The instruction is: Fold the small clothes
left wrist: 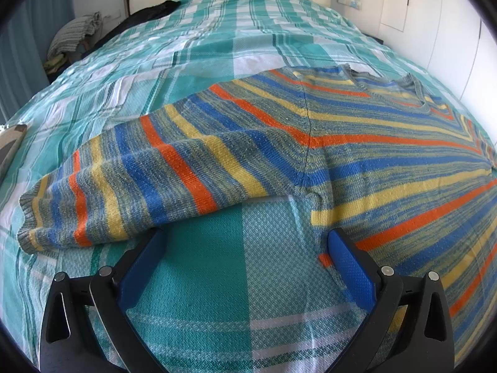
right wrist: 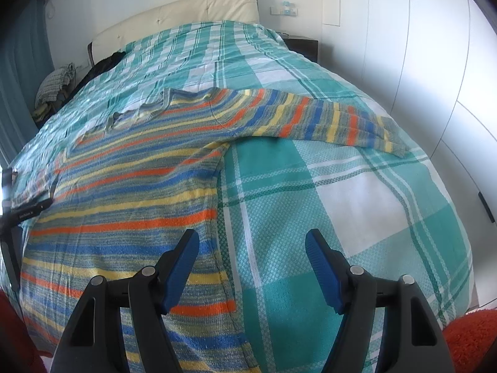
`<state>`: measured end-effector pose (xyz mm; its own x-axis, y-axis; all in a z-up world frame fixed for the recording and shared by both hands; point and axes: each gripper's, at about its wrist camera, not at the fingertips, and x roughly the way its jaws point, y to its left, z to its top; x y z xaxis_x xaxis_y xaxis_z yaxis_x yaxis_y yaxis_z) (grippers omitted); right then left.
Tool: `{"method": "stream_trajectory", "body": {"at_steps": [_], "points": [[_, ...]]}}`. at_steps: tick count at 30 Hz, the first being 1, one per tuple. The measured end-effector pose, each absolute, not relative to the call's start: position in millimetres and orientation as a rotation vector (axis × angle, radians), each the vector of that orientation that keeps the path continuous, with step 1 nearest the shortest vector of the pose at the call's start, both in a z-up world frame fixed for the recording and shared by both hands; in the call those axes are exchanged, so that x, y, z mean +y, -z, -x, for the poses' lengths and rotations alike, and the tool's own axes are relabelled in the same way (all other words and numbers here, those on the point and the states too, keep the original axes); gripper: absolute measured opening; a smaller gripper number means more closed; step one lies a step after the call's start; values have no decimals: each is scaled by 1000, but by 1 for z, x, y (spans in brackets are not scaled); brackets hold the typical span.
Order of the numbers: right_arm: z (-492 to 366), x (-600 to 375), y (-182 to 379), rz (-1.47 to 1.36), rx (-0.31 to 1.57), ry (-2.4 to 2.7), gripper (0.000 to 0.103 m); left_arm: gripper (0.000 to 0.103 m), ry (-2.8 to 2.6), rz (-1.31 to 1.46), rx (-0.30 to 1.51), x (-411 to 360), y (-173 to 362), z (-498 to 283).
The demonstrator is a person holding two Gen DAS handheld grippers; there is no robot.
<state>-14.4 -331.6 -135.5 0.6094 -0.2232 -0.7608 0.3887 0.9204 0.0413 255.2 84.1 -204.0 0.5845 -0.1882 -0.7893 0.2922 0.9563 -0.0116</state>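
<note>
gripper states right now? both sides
Left tool: open, holding nothing, beside the striped sweater.
Right tool: open, holding nothing, over the sweater's side edge.

Two black hand-held grippers with blue finger pads

The left gripper (left wrist: pixel 247 239), filling the lower part of the left wrist view, has two matte black plastic fingers (left wrist: pixel 385 304), each faced on its inner side with a blue pad of fine dotted texture, and each carrying round silver screw heads (left wrist: pixel 387 269) near the joint; outer black brackets with triangular cut-outs flank them at the lower corners. The right gripper (right wrist: pixel 252 239), in the lower part of the right wrist view, is built alike: black fingers, textured blue pads (right wrist: pixel 323 269), silver screw heads (right wrist: pixel 356 269) and cut-out side brackets.
</note>
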Motion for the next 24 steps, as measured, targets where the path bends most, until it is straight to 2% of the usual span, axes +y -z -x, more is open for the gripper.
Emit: {"method": "stream_trajectory", "body": {"at_steps": [24], "points": [[33,-370,133,-455,762,346,71,103,278,-124,901,86,204,-255]]}}
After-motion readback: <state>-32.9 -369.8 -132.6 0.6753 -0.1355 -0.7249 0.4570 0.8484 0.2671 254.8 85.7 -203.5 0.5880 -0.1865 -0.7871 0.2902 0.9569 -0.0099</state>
